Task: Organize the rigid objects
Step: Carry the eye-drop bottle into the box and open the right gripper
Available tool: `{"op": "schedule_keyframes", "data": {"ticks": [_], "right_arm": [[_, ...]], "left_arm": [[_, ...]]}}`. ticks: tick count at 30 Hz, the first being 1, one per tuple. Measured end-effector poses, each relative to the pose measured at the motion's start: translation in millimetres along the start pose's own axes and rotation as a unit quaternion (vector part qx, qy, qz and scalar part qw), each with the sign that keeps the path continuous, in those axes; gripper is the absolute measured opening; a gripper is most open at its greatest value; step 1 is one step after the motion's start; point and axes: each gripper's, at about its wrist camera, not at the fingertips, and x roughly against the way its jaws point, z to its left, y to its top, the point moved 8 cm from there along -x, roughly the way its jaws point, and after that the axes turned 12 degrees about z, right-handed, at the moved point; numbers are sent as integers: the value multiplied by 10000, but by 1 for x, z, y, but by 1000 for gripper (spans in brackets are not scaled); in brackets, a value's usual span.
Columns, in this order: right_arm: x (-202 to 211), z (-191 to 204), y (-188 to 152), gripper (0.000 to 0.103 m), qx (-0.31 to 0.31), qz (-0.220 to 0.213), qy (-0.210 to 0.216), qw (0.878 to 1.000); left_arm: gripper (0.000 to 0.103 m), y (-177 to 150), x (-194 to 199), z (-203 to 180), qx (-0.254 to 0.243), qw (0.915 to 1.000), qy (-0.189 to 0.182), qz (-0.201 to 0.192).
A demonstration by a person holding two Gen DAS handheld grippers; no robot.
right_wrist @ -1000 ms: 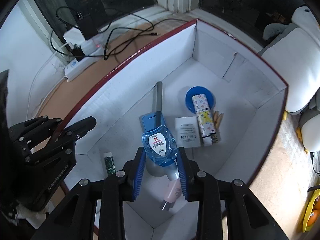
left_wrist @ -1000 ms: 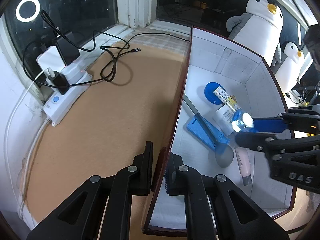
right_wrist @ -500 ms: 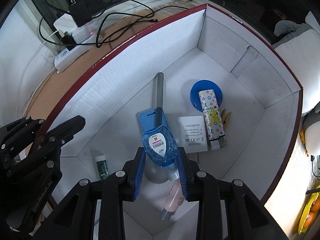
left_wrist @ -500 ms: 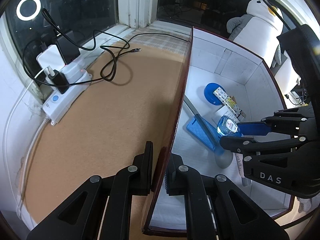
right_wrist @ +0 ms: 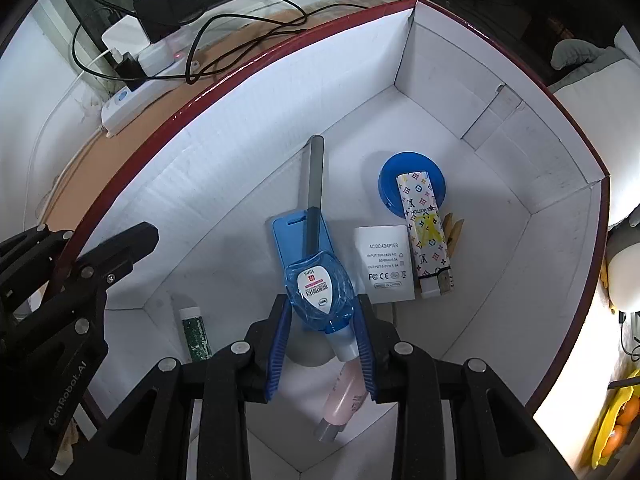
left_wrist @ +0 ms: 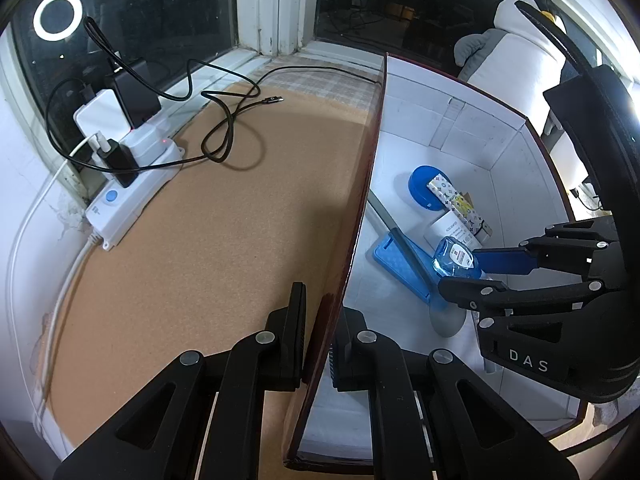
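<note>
My right gripper (right_wrist: 322, 312) is shut on a small blue bottle (right_wrist: 320, 292) and holds it low inside the white box (right_wrist: 248, 120), above a blue card (right_wrist: 298, 236) and a grey rod (right_wrist: 315, 176). The bottle also shows in the left wrist view (left_wrist: 456, 258), between the right gripper's blue fingers (left_wrist: 504, 262). My left gripper (left_wrist: 318, 344) is shut on the box's red-edged left wall (left_wrist: 360, 208). In the box lie a white adapter (right_wrist: 386, 264), a patterned lighter (right_wrist: 424, 228), a blue lid (right_wrist: 412, 168), a pink tube (right_wrist: 344, 396) and a green tube (right_wrist: 194, 332).
A cork mat (left_wrist: 224, 232) covers the desk left of the box. A white power strip (left_wrist: 128, 184) with plugs and a black cable (left_wrist: 232, 120) lie at its far left. A penguin plush (left_wrist: 520, 44) sits behind the box.
My right gripper has moved down and forward into the box with the blue bottle. My left gripper has stayed on the box wall.
</note>
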Motion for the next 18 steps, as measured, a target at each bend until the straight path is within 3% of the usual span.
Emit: {"op": "schedule_keyframes", "data": {"ticks": [2,6,18], "right_arm": [[1,1,0,30,2,-9,-6,10000],[8,2,-2,41,48,-105,-59,9999],[40,1,-18,40,-54,-430,0,9991]], "left_arm": [[9,0,0,0,3,10000,-3,1],[9,-1,1,1,-3,10000,12,15],[8,-7,7,2,-39,9999,118,74]]}}
